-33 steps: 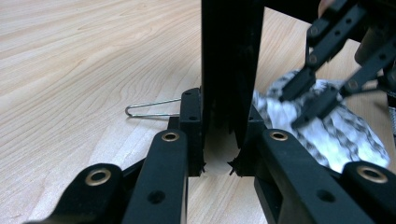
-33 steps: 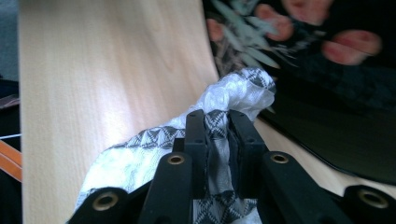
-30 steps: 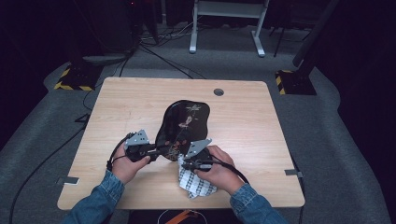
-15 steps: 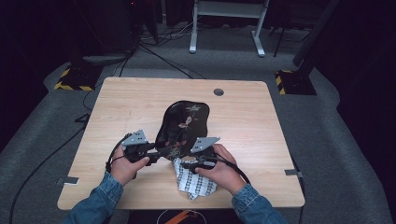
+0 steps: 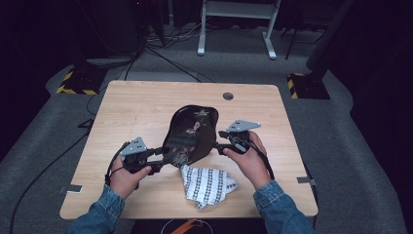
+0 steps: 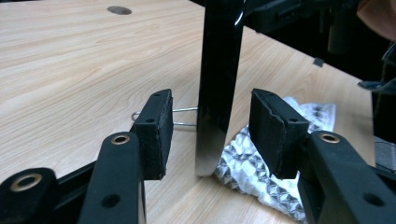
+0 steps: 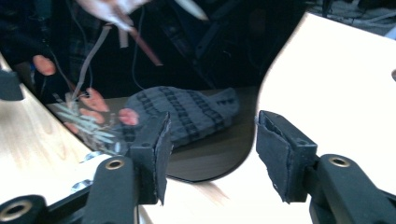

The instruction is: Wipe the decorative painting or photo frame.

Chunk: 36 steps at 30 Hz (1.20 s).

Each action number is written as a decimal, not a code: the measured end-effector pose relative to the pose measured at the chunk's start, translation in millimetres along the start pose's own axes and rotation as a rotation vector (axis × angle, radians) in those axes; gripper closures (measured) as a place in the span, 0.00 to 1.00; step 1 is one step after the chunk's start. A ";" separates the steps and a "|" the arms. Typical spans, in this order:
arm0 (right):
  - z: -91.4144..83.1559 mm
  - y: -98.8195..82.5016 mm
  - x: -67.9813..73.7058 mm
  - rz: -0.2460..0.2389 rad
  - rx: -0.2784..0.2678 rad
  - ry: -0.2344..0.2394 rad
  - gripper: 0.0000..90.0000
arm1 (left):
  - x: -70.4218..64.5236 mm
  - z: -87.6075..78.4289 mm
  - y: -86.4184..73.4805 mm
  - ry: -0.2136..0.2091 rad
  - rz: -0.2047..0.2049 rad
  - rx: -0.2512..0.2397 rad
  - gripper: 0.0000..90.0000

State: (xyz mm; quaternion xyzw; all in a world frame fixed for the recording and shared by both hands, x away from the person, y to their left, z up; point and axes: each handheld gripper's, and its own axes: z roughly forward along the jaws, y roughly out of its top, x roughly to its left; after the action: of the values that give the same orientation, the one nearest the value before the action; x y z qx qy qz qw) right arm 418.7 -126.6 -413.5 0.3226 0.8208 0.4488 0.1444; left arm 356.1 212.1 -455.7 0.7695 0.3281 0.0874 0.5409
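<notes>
Letting go looks like the step in hand: the left hand-held gripper [image 6: 208,140] has just been opening, pads apart, with the black tray's [image 5: 190,136] edge between them but untouched. The right hand-held gripper [image 7: 212,154] has likewise just spread, nothing between its pads; the tray's rim lies just ahead of it. Tray sits on the counter [image 5: 136,107], empty. Checked cloth [image 5: 208,184] lies beside the left gripper, partly under the tray. Placing judged done; withdrawal left.
</notes>
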 end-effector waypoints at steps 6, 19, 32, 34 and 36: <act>6.4 7.7 -13.5 0.006 -0.011 0.017 0.44 | -1.5 2.2 -4.9 0.025 -0.016 0.008 0.57; 18.5 25.4 -18.9 -0.018 -0.007 0.090 0.41 | -3.3 4.9 -4.4 0.030 -0.042 -0.008 0.80; 25.2 26.8 -18.8 -0.046 -0.017 0.124 0.42 | -4.1 5.3 -1.6 0.021 -0.020 0.003 0.85; 24.5 27.2 -18.6 -0.041 -0.013 0.121 0.43 | -4.4 5.4 -0.8 0.026 -0.016 0.006 0.85; 22.3 28.3 -17.9 -0.022 -0.005 0.109 0.44 | -4.0 5.8 1.3 0.023 -0.016 0.017 0.85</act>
State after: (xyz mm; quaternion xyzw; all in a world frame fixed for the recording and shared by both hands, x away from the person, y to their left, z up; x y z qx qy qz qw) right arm 455.1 -113.0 -403.4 0.2883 0.8297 0.4663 0.1050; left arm 356.4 205.0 -455.9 0.7702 0.3413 0.0890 0.5314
